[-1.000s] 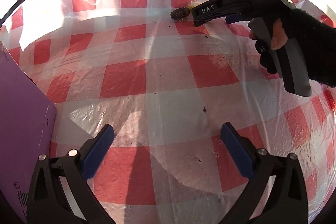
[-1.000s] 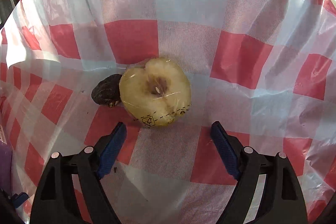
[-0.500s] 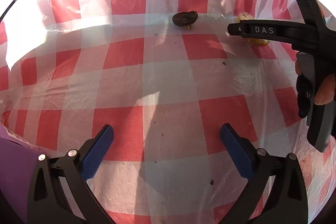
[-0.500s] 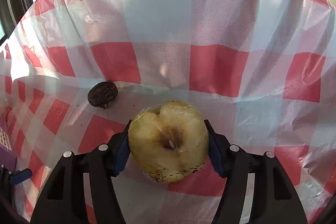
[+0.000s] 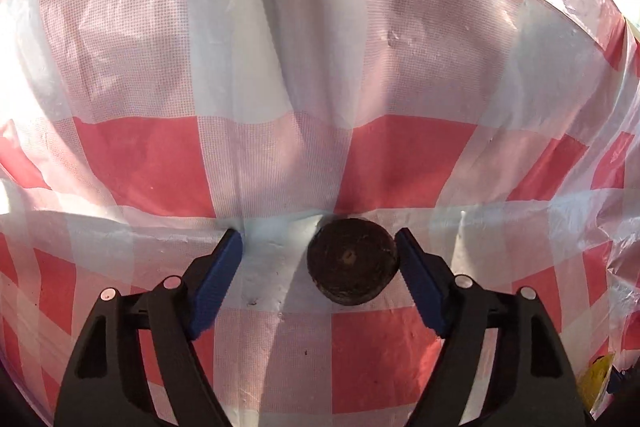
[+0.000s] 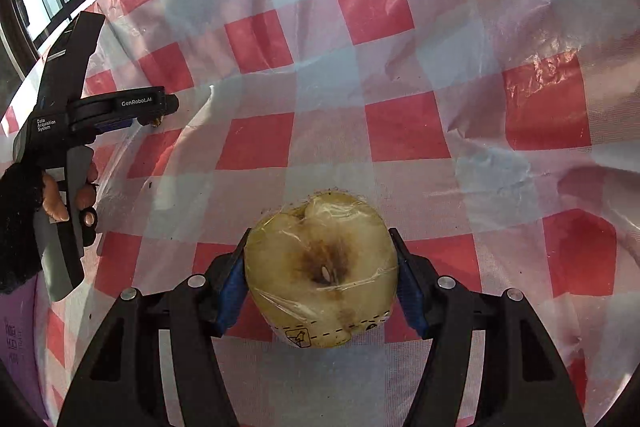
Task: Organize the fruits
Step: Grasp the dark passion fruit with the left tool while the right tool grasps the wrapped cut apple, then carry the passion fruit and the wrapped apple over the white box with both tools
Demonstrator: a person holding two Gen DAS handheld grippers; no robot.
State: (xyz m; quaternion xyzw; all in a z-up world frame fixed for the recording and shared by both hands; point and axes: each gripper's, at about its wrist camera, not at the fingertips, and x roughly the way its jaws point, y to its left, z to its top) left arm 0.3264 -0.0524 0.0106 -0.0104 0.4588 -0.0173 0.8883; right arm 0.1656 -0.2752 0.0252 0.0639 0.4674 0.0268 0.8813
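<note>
In the left wrist view the left gripper (image 5: 318,269) stood wide open low in the frame, the dark round fruit (image 5: 352,261) resting on the checked cloth (image 5: 280,163) against its right pad (image 5: 418,287), well apart from the left one. Centring before closing would likely prevent a nudge. Lower centre of the right view, the right gripper (image 6: 320,277) clamped the wrapped apple half (image 6: 320,269).

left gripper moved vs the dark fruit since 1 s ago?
Yes. The left gripper has closed in on the dark fruit, which lay far ahead on the checked cloth and now sits between its open fingers.
</note>
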